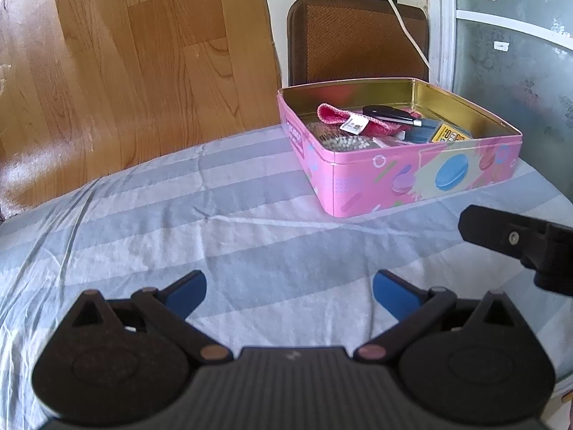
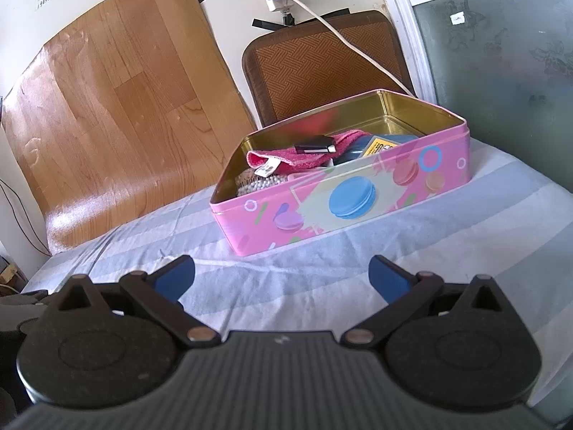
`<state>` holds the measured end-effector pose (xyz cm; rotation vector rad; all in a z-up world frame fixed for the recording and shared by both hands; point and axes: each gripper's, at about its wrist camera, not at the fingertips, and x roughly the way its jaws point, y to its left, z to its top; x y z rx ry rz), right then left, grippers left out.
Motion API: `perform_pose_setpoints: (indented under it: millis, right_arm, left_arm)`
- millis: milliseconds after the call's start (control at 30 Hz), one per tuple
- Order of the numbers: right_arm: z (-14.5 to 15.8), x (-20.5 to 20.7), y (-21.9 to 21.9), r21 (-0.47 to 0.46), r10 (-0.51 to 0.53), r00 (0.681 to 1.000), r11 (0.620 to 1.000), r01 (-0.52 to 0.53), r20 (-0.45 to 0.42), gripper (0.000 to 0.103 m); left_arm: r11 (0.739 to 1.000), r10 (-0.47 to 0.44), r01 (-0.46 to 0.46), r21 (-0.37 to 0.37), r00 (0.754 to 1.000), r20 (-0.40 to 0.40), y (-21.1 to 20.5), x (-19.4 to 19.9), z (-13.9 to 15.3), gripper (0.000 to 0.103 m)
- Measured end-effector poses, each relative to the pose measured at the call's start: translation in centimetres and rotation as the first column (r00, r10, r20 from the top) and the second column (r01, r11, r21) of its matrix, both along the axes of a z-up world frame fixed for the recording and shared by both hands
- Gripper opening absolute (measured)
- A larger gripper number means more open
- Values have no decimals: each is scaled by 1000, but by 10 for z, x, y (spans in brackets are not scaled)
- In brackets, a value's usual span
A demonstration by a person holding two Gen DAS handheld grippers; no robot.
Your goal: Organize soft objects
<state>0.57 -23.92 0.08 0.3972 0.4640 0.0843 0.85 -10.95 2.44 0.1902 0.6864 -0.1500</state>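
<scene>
A bed [image 1: 250, 215] with a striped grey-and-white sheet fills the room's foreground, backed by a wood-grain board [image 1: 143, 53] and a brown mat [image 2: 322, 61] against the wall. At the bed's far right corner sits the pink tin [image 2: 340, 200], lidless, holding a pink cloth [image 2: 286, 157] with a black pen-like thing [image 2: 315, 145] lying across it, plus beads [image 1: 343, 142] and a yellow-labelled box [image 1: 447, 134]. My left gripper [image 1: 289, 292] and right gripper [image 2: 282, 276] both gape wide and hold nothing. The cloth lies ahead of both, its long axis along the tin's length. I judge the right gripper nearer, facing the tin's long side squarely.
</scene>
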Motion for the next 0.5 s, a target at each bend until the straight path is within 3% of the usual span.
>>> perform_pose_setpoints:
  millis: [500]
  right_arm:
    - [0,0,0,1,0,1000,1000,0,0,103]
  left_arm:
    - [1000,-17,17,7,999,51,-5,-10,7,103]
